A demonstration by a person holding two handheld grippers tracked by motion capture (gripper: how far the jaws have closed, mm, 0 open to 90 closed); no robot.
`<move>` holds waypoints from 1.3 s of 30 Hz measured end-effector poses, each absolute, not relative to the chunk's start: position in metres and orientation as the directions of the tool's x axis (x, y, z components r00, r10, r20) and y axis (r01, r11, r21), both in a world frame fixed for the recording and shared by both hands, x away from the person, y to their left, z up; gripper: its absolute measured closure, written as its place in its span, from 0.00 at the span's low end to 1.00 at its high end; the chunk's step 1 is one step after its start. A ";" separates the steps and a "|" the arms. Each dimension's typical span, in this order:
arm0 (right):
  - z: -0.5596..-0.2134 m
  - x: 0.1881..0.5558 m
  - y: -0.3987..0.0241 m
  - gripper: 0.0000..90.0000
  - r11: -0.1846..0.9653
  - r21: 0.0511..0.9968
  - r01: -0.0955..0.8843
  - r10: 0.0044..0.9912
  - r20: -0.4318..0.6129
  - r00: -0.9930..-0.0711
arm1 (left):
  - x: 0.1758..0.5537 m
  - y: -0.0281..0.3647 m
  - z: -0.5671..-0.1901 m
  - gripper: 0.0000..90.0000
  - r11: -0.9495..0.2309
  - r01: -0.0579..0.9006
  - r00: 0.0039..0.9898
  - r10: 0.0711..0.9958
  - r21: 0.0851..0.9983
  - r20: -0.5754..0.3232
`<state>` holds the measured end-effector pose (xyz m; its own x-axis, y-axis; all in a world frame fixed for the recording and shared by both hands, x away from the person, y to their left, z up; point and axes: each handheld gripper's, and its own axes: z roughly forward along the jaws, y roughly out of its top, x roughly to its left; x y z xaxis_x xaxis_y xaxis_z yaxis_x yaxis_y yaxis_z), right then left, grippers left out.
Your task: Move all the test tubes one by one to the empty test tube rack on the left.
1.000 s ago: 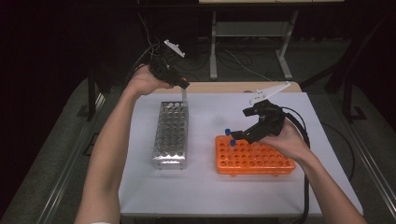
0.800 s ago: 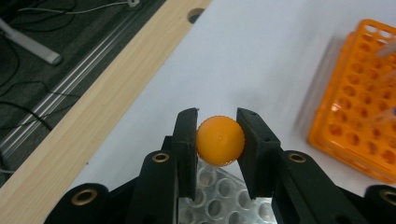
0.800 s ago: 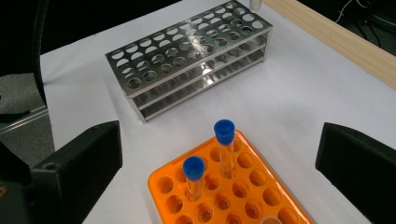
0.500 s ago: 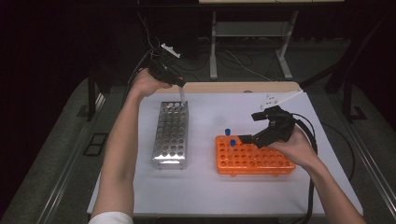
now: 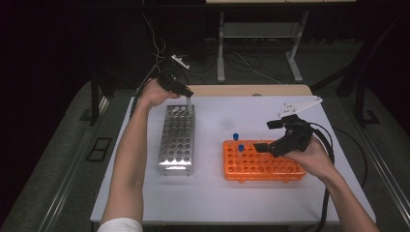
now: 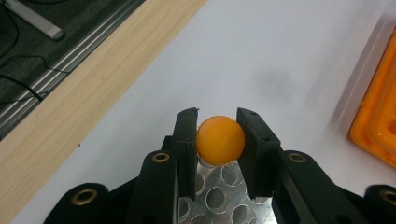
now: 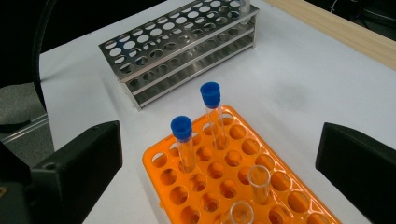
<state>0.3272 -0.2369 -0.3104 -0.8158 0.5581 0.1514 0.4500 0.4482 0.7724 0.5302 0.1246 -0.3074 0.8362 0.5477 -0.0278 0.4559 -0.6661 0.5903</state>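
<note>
On the white counter [image 5: 212,203] the steel rack [image 5: 177,140] lies left of the orange rack [image 5: 261,162]. The left gripper [image 5: 186,94], lower than a second ago, pinches an orange-capped tube [image 6: 219,140] over the steel rack's far end, likely for insertion. The right gripper [image 5: 265,137], jaws wide apart, hovers nearer the blue-capped tubes [image 7: 210,95].

The high view is dim all round: the room behind is almost black, and light falls from above onto the white table [image 5: 217,193], which reads pale and evenly lit. Shadows there are soft and short. The metal rack [image 5: 177,140] carries mild glare on its top. In the left gripper view the orange cap [image 6: 220,140] is sharp, the near jaws slightly soft. The right gripper view is bright, its close jaws blurred and dark.
</note>
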 end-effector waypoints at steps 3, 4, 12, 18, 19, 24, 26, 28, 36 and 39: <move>-0.311 0.326 -0.241 0.00 0.443 0.773 0.454 0.565 0.153 -0.811 | 0.530 0.123 -0.313 0.76 -0.663 0.461 0.833 0.552 0.589 -0.030; -0.311 0.325 -0.243 0.00 0.443 0.774 0.453 0.567 0.150 -0.810 | 0.530 0.123 -0.315 0.76 -0.666 0.459 0.835 0.550 0.588 -0.029; -0.312 0.317 -0.265 0.00 0.417 0.776 0.473 0.606 0.150 -0.781 | 0.529 0.122 -0.327 0.75 -0.669 0.482 0.826 0.562 0.566 -0.039; -0.313 0.309 -0.286 0.00 0.398 0.772 0.495 0.643 0.150 -0.751 | 0.527 0.119 -0.327 0.64 -0.657 0.507 0.819 0.569 0.558 -0.075; -0.313 0.307 -0.289 0.00 0.395 0.771 0.500 0.650 0.150 -0.745 | 0.526 0.119 -0.325 0.60 -0.652 0.511 0.816 0.572 0.561 -0.078; -0.317 0.303 -0.308 0.00 0.379 0.762 0.525 0.682 0.153 -0.715 | 0.519 0.120 -0.314 0.49 -0.637 0.513 0.812 0.578 0.575 -0.084; -0.321 0.302 -0.314 0.00 0.374 0.757 0.535 0.692 0.157 -0.705 | 0.515 0.121 -0.310 0.44 -0.632 0.512 0.812 0.578 0.581 -0.087; -0.325 0.301 -0.320 0.00 0.367 0.753 0.546 0.700 0.163 -0.695 | 0.511 0.122 -0.305 0.38 -0.631 0.514 0.811 0.578 0.581 -0.090; -0.347 0.303 -0.332 0.00 0.357 0.733 0.579 0.718 0.181 -0.672 | 0.491 0.126 -0.289 0.24 -0.616 0.509 0.809 0.580 0.601 -0.090; -0.354 0.305 -0.333 0.00 0.357 0.729 0.584 0.720 0.184 -0.669 | 0.482 0.127 -0.287 0.19 -0.609 0.504 0.813 0.575 0.613 -0.098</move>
<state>0.3046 -0.3333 -0.3541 -0.6694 0.7197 0.1841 0.5843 0.3571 0.7287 0.4824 0.1273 -0.2870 0.8125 0.5747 -0.0978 0.5042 -0.6087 0.6125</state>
